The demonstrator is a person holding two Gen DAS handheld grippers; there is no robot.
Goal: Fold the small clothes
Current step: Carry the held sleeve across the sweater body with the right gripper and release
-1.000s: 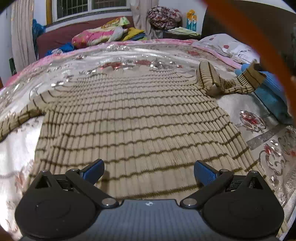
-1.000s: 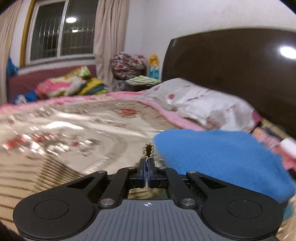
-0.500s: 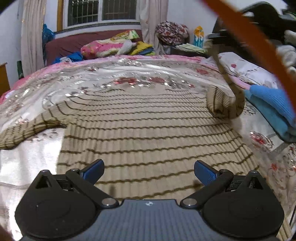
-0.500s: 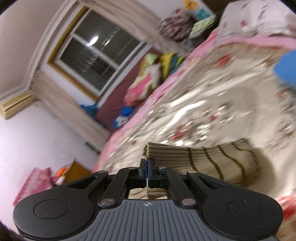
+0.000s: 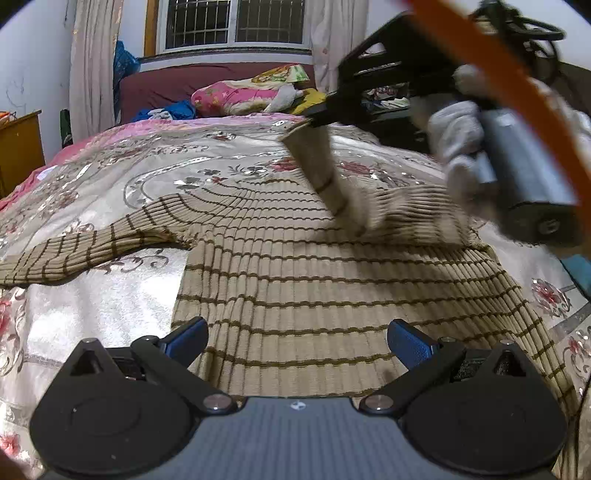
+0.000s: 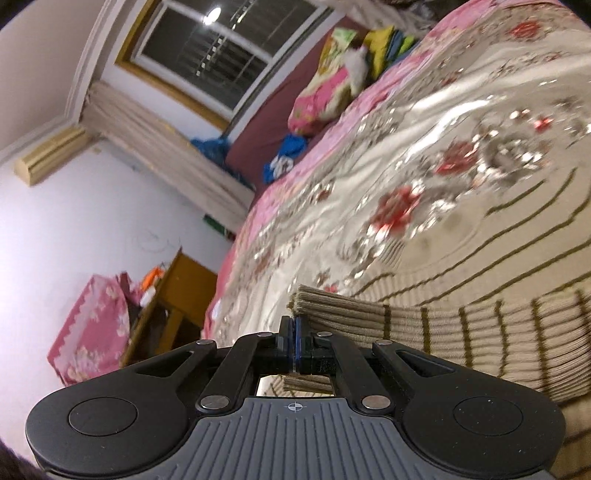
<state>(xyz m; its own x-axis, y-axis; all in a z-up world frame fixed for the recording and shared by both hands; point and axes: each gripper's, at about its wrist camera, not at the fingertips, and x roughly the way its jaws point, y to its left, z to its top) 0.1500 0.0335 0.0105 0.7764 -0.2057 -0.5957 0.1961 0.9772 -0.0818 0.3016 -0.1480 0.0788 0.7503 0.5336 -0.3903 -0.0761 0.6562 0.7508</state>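
The striped sweater [image 5: 325, 280] lies spread on the bed cover [image 5: 110, 295]. The left gripper [image 5: 297, 341] hovers released above its hem. The right gripper [image 6: 295, 345] is clenched on the raised sleeve cuff [image 6: 332, 310].

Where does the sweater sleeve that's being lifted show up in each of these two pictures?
Left wrist view: the lifted sleeve hangs upper centre, its cuff pinched by the right gripper, above the striped sweater.
Right wrist view: the sleeve runs from centre to right, cuff clamped between the shut fingers.
Shared landmark: the barred window.
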